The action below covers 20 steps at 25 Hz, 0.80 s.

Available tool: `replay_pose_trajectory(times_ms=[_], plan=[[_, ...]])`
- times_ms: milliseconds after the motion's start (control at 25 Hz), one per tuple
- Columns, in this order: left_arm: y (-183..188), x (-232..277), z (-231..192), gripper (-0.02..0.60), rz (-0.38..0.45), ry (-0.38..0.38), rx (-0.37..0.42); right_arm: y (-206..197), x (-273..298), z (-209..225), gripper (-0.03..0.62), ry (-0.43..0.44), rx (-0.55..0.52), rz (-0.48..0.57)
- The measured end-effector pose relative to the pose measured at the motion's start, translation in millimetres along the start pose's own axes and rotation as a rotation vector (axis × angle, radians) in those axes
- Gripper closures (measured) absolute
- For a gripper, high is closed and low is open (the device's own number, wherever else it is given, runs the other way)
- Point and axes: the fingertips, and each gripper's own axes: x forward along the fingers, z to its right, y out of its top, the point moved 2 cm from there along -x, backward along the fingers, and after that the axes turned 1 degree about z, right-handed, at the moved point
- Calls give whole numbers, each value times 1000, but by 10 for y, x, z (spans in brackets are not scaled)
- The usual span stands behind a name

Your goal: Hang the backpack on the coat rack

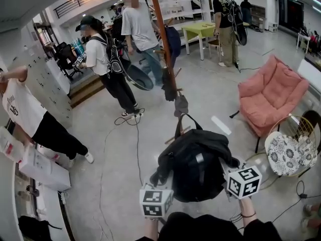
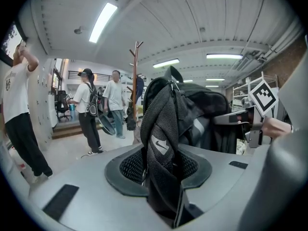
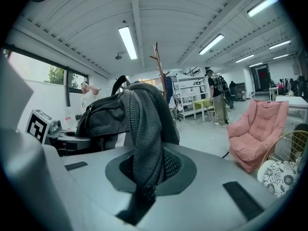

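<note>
A black backpack (image 1: 198, 167) hangs in the air between my two grippers, low in the head view, with its top handle loop (image 1: 186, 122) pointing toward the coat rack. My left gripper (image 2: 161, 173) is shut on a mesh shoulder strap (image 2: 161, 143) that bears a white logo. My right gripper (image 3: 147, 171) is shut on the other mesh strap (image 3: 143, 134). The brown wooden coat rack (image 1: 163, 44) stands some way ahead on the floor, and dark items hang from its pegs. The same coat rack (image 2: 134, 78) shows beyond the pack in the left gripper view.
Two people (image 1: 108, 69) stand left of the rack, and another person (image 1: 30, 119) is at the far left. A pink armchair (image 1: 273, 97) and a round floral chair (image 1: 288, 152) stand to the right. Cables (image 1: 135, 134) trail over the floor. A green table (image 1: 198, 30) is behind.
</note>
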Motion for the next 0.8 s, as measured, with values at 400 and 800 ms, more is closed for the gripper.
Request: replay_pose_trajectory(times_ms=[400,800], plan=[[243,877,-531,441,-10,-34,-5,256,896,319,568,-23,17,-21],[617,1724,-978,442,-11,-94,18,593,1661,688,568,-73,42,-13]])
